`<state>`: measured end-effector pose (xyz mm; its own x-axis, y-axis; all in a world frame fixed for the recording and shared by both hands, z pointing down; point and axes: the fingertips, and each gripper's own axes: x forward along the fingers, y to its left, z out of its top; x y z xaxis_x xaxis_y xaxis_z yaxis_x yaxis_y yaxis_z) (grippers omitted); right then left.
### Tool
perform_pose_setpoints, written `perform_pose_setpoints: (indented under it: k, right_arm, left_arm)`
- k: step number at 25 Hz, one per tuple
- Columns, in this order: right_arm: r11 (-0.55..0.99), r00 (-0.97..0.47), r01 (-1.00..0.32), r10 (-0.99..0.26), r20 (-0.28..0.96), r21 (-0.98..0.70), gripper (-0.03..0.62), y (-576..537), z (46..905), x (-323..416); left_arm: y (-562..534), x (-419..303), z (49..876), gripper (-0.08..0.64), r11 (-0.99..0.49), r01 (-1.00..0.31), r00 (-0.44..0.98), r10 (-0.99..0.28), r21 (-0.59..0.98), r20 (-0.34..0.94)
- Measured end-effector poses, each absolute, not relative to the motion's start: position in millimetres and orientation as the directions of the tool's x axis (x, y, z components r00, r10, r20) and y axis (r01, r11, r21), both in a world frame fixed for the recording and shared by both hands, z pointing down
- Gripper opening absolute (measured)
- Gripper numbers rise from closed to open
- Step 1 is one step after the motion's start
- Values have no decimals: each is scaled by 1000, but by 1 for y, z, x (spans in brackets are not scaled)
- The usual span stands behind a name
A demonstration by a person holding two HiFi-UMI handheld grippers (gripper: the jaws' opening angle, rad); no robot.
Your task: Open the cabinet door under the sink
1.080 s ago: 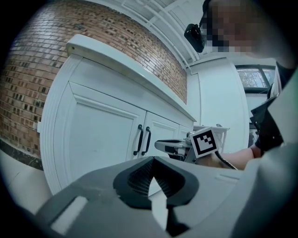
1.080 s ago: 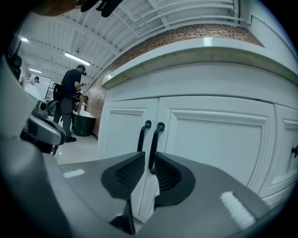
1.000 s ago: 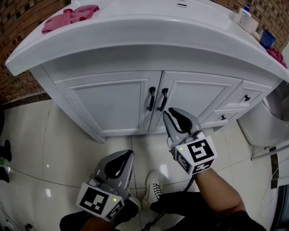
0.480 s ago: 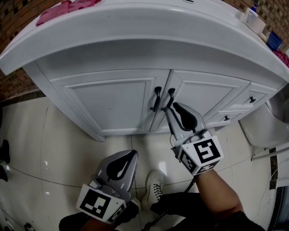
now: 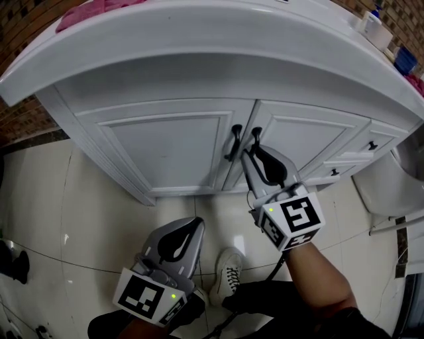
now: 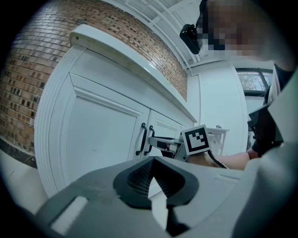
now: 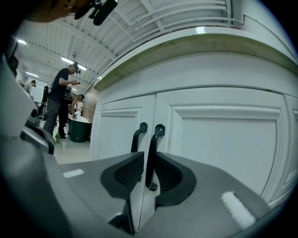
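Note:
The white cabinet under the sink has two shut doors, the left door [image 5: 165,149] and the right door [image 5: 311,142]. Their black handles, the left handle [image 5: 235,142] and the right handle [image 5: 255,140], stand side by side at the middle seam. My right gripper [image 5: 252,153] is at the right handle [image 7: 151,151], which stands upright between the slightly parted jaws, and I count this gripper open. My left gripper [image 5: 192,228] hangs low over the floor, well short of the cabinet, shut and empty. It shows the same in its own view [image 6: 152,160].
The white sink counter [image 5: 199,46] juts out over the doors. Small drawers [image 5: 371,145] sit to the right of the doors, with a white toilet [image 5: 387,185] beyond. A pink cloth [image 5: 86,13] lies on the counter. My shoe [image 5: 225,275] rests on the tiled floor. Some people stand far off [image 7: 58,102].
My right gripper has moved forward and up to the cabinet until the right handle came between its jaws. The left gripper has stayed low, and both doors remain shut.

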<state>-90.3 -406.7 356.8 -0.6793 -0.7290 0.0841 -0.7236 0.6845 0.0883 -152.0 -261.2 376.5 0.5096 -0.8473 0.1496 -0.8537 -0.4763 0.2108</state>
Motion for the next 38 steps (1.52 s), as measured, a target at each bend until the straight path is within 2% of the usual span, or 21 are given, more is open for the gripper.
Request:
perform_pose_setpoints:
  k: [2,8,38]
  right_arm:
    - [674,-669,-734,-738,84,78,57,-409,356,-89]
    - [669,-663,-743,-741,101,27,49,-408,360,-87]
    - [718,-710,-696,-681,179,-26,48,-311,368,-31]
  left_arm:
    - [-261,-153,377,5,-474,-855,508,-848,210,152]
    - [-257,-153,378,5,-471,-855,506,-848,216,155]
    - [-165,-100,354,5,-477,-853,511,-847,213,150]
